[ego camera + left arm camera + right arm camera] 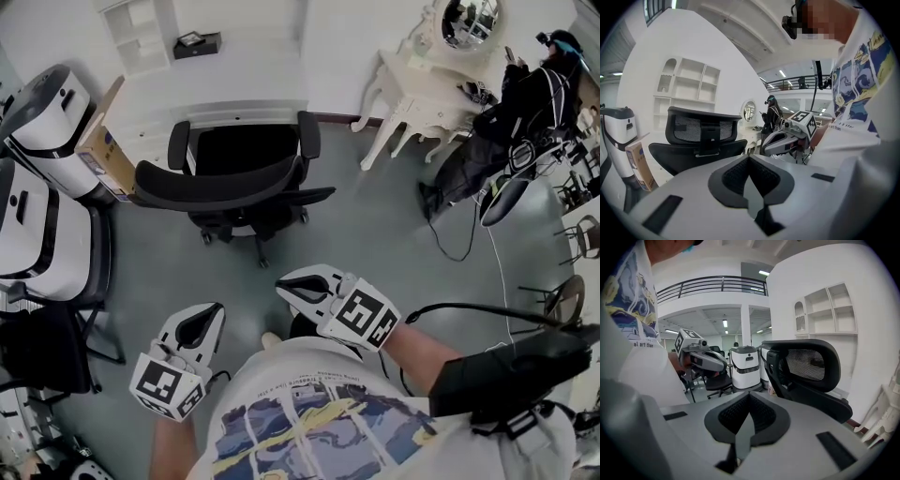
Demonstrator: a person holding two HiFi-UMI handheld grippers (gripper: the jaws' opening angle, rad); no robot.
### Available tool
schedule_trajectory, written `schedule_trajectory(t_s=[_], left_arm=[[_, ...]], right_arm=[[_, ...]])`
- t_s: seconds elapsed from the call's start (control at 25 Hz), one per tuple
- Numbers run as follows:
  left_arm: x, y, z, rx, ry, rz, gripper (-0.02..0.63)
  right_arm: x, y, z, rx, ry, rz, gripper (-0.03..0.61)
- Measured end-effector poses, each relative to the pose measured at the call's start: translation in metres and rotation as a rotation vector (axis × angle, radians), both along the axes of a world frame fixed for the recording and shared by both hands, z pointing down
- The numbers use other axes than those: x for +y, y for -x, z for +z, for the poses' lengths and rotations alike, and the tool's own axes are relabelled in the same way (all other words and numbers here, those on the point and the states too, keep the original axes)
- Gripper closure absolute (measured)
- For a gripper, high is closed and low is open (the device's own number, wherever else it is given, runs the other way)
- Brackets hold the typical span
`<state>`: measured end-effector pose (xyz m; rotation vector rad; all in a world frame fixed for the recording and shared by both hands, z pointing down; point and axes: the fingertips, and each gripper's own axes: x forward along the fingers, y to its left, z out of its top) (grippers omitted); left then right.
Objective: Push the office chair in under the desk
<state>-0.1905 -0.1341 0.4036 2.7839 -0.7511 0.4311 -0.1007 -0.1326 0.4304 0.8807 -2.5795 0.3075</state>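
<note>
Our chair (234,183) is black, with a curved mesh back, padded armrests and a star base on castors. It stands just in front of the white desk (225,80), back toward us, well apart from both grippers. The left gripper (208,317) and right gripper (289,287) are smooth grey plastic with ribbed dark pads (each carries a marker cube), and both are pressed closed on nothing. Only the gripper views show the back's weave. Only the head view shows the castors.

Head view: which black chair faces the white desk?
The office chair with armrests, top middle, its seat toward the desk. The other chair stands at the left edge.
</note>
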Motion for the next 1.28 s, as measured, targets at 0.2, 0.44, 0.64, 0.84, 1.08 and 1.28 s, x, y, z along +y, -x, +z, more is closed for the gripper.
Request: schedule_trajectory(t_s=[0.2,0.44,0.64,0.84,1.08,1.28], left_arm=[[0.0,0.004,0.001,-0.008,-0.003,0.007,0.6],[0.005,0.008,0.003,-0.006,-0.002,0.008,0.6],[0.006,0.018,0.005,-0.011,0.002,0.0,0.6],[0.006,0.025,0.008,-0.015,0.007,-0.012,0.6],[0.005,0.03,0.011,-0.019,0.016,-0.026,0.6],[0.003,0.03,0.012,-0.021,0.027,-0.039,0.6]], right_arm=[[0.0,0.007,-0.002,0.013,-0.014,-0.011,0.554],[0.008,0.012,0.0,0.033,-0.022,-0.023,0.554],[0.008,0.018,0.003,0.039,-0.021,-0.03,0.554],[0.007,0.022,0.004,0.044,-0.024,-0.044,0.554],[0.007,0.027,0.007,0.062,-0.029,-0.067,0.554],[0.004,0.029,0.008,0.062,-0.027,-0.086,0.554]])
